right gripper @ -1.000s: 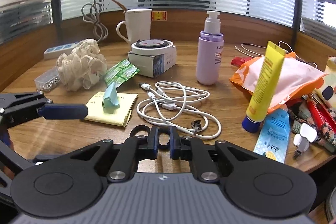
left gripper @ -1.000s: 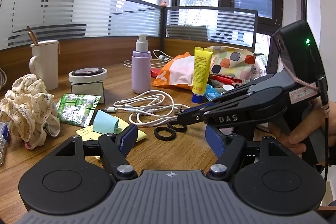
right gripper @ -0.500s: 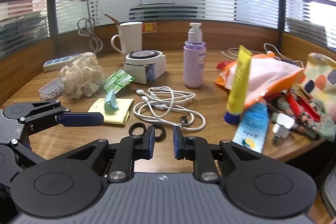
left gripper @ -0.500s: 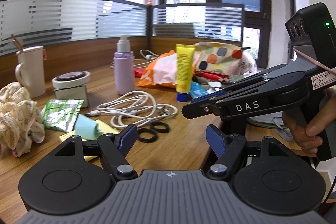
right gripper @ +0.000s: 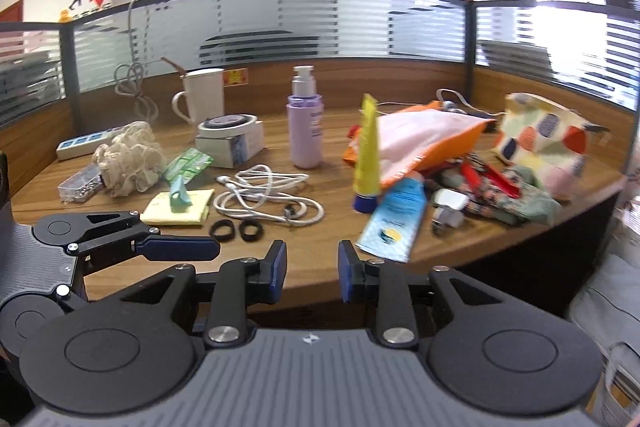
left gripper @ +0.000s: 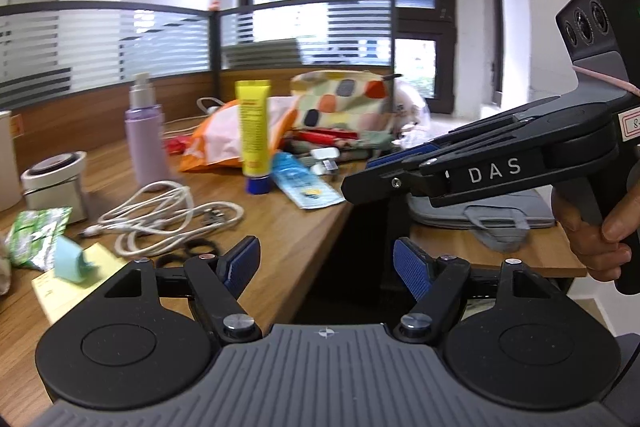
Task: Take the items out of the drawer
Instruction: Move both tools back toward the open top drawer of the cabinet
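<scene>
Both grippers are empty and held off the near edge of the desk [right gripper: 500,239]. Your left gripper [left gripper: 326,265] has its blue pads spread wide; your right gripper [right gripper: 312,277] has its pads parted by a smaller gap, with nothing between them.

No drawer shows in either view, so you cannot tell from here whether it stands out or pushed in, or what is left in it. The desk already carries a spread of small things: two black hair ties [right gripper: 236,229], a coiled white cable [right gripper: 268,201], a yellow tube [right gripper: 368,155] standing on its cap, a blue sachet [right gripper: 394,223] and a lilac pump bottle [right gripper: 306,131].

Watch these risks:
- The sachet lies at the desk's near edge and looks to overhang it; a passing gripper could knock it to the floor.
- The yellow tube stands tall on a narrow base, so a light nudge would likely tip it.
- The two grippers are close together, your right one crossing just ahead of the left, and may collide if both reach down at once.
- Reaching below the desktop means working out of sight at first, so a pad could strike the desk edge.
</scene>
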`<action>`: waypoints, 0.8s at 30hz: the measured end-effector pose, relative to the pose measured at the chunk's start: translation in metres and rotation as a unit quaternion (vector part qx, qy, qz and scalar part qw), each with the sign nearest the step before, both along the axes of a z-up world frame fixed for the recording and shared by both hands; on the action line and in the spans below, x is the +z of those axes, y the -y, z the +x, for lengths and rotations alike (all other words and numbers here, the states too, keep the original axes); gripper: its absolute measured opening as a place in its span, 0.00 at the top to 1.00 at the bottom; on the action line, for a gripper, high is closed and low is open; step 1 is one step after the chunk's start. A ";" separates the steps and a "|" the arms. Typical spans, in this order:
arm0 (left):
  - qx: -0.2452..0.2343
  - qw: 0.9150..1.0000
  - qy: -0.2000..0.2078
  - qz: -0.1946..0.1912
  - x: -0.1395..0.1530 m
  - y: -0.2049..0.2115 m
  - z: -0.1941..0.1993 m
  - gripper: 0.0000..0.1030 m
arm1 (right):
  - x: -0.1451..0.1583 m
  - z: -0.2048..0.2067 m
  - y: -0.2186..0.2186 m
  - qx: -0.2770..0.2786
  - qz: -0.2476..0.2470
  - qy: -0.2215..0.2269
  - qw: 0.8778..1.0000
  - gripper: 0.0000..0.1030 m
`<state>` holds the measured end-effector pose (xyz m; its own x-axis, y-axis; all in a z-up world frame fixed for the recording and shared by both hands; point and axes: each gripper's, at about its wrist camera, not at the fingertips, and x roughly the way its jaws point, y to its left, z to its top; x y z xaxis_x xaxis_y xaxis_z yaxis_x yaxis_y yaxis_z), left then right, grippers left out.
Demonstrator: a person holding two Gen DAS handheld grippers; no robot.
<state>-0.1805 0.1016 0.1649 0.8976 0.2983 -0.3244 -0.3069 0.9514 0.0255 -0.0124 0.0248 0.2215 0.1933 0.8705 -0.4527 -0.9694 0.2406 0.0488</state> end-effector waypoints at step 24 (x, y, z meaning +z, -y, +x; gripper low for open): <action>-0.146 0.987 -0.063 -0.033 -0.059 0.049 0.073 0.17 | -0.064 0.007 0.138 -0.259 0.011 -0.007 0.966 0.21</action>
<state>-0.1079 0.0530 0.1059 0.8934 0.0075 -0.4492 -0.0182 0.9996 -0.0193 -0.0050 -0.1136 0.1577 0.5995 0.6680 -0.4409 -0.7187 0.6917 0.0706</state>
